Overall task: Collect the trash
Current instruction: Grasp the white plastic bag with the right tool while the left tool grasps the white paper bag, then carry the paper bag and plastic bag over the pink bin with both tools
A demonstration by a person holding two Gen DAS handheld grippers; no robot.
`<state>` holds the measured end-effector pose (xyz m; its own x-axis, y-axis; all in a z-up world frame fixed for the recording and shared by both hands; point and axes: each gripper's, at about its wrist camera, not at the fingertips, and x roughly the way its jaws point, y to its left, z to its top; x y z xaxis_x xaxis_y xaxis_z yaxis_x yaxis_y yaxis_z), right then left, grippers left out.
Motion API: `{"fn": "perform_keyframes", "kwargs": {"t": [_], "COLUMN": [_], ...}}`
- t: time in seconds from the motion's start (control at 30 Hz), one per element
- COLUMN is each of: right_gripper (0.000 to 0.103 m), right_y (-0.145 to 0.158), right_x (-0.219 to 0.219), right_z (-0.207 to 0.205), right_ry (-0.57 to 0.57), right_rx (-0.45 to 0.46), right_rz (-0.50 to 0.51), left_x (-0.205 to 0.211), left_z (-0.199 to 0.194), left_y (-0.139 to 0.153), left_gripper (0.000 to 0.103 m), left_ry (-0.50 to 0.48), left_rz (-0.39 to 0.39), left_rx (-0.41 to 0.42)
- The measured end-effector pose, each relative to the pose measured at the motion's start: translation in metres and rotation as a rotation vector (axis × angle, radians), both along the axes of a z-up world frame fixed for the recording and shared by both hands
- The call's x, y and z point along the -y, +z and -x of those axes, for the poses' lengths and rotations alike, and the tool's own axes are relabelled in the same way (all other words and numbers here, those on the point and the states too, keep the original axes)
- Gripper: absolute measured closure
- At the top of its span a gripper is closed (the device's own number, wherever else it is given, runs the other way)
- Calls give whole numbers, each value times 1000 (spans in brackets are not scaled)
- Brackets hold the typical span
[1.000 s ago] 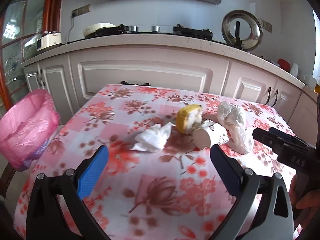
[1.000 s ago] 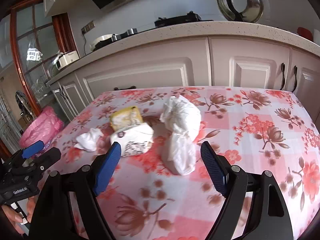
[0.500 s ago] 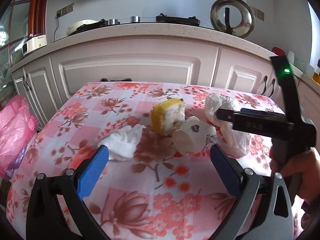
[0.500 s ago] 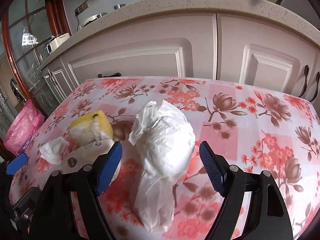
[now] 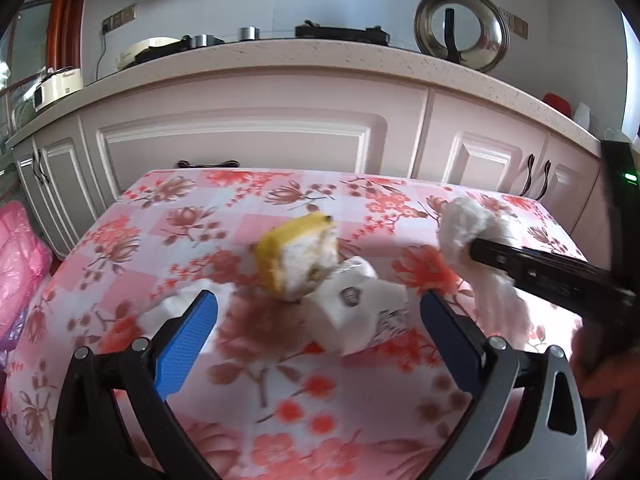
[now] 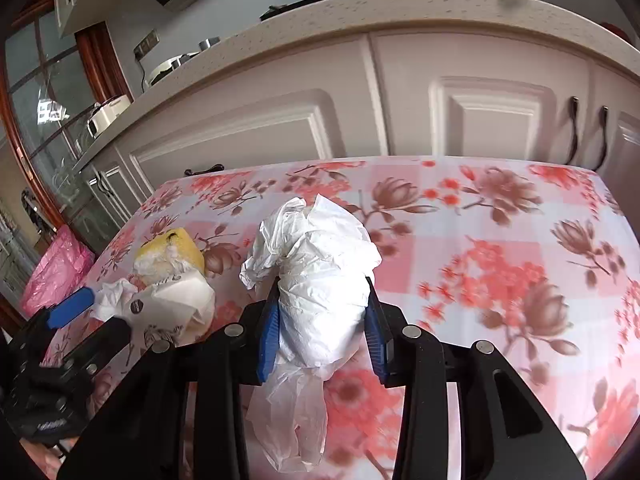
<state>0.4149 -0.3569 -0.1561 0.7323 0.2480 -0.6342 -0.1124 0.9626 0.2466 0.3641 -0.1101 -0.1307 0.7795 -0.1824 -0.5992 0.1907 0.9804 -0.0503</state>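
Trash sits bunched near the middle of the table (image 5: 280, 420), on a pink cloth printed with red and brown flowers. The right gripper (image 6: 322, 322) has its blue pads on either side of a crumpled white plastic bag (image 6: 320, 276), and the jaws are closing on it: the pads already press into the bag's sides, its puffed top rising above them and a thin tail hanging down between the black fingers toward the cloth. Seen from the left wrist, that same bag (image 5: 464, 228) is at the right of the table with the right gripper's dark finger laid across it. The left gripper (image 5: 320, 332) hangs over the near part of the table with its jaws spread wide and nothing between the blue pads. Just ahead of it lies a white paper cup (image 5: 352, 312) on its side, a small round mark on its wall, and touching the cup from behind is a yellow sponge (image 5: 296, 256) with a white face. A crumpled white tissue (image 5: 188, 300) lies on the cloth just beside the left pad, partly hidden by it. Off the table's left edge stands a bin lined with a pink bag (image 5: 20, 264). Behind the table runs a row of pale cabinets (image 5: 240, 136) under a speckled countertop (image 5: 320, 54).
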Motion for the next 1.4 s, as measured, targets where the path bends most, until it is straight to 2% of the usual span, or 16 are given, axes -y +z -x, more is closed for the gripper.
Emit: {"fn": "perform_keyframes", "kwargs": {"t": [0.3,0.4,0.47,0.5,0.6,0.9,1.17,1.4], "right_gripper": [66,66,66,66,66,66,66,66], "right_y": [1,-1,-1,-1,1,25,51,71], "right_x": [21,21,21,21,20,1,-22,-54], "right_z": [27,31,32,32,34,58,104,143], "right_ry": [-32,-27,-25,-25,-24,-4,18,50], "right_rx": [15,18,19,20,25,74,127,181], "right_rz": [-40,-38,-45,-49,-54,-36,-9,29], "left_x": [41,45,48,48,45,34,2,-24], "left_z": [-24,-29,-32,-33,-29,13,70,113], "left_y": [-14,-19,-23,-24,-23,10,50,74], "left_gripper": [5,15,31,34,35,36,35,35], "left_ry": [42,47,46,46,35,9,18,21], "left_rz": [-63,-85,-100,-106,-110,-79,-29,7], "left_rx": [-57,-78,-102,-109,-108,-37,45,103]}}
